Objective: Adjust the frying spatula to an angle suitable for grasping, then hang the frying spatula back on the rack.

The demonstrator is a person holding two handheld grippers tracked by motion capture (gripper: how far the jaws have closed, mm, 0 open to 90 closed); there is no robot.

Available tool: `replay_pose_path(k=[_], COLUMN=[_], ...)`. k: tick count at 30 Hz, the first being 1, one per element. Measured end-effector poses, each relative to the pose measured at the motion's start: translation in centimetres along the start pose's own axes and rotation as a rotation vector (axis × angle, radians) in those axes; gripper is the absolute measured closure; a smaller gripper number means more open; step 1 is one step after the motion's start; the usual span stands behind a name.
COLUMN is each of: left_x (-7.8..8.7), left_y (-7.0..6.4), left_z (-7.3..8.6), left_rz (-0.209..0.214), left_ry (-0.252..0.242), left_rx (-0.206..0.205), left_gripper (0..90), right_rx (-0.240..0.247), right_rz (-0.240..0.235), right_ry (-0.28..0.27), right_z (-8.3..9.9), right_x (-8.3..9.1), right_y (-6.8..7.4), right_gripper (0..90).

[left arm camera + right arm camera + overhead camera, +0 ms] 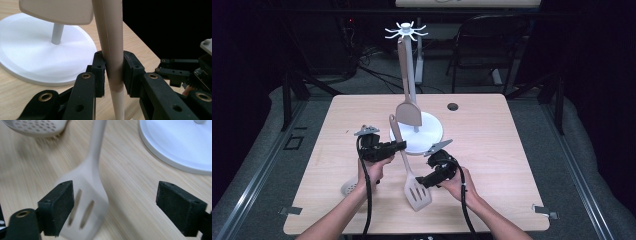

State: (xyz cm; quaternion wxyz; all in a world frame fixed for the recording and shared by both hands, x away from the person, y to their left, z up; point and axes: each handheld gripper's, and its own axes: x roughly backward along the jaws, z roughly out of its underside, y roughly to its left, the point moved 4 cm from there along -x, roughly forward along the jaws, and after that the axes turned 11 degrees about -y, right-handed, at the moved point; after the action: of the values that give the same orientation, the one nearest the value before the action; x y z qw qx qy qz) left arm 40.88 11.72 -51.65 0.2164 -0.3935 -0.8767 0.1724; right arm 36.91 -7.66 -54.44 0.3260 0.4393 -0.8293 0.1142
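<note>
Nearest to the person, the beige slotted plastic spatula (417,192) has its flat head low over the light wooden table (492,150), near the front edge, and its long handle rises far and to the left. The right gripper (424,181) is just right of the spatula head; its two black jaws are wide apart and hold nothing. To the left, a pale perforated skimmer (349,187) lies on the table. A little farther, the left gripper (401,146) has its jaws closed on the spatula handle, which stands between the pads (100,72). Behind it is the round white base of the utensil stand (432,131), where a solid beige turner (409,107) hangs from the top hooks.
</note>
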Motion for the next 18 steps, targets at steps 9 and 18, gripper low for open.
replay_pose_path(k=[9, 18], left_x=[0.0, 0.4], left_y=[-1.3, -3.1], left_z=[-1.4, -3.0], left_rz=[0.046, 0.085], left_ry=[-0.016, -0.034], left_rx=[-0.026, -0.101], left_gripper=[75.8, 76.3], right_rx=[-0.010, -0.026], right_rz=[0.061, 0.102], right_ry=[0.070, 0.058], right_z=[2.6, 3.4], right_x=[2.4, 4.0], right_y=[-2.3, -4.2], right_gripper=[7.2, 7.3])
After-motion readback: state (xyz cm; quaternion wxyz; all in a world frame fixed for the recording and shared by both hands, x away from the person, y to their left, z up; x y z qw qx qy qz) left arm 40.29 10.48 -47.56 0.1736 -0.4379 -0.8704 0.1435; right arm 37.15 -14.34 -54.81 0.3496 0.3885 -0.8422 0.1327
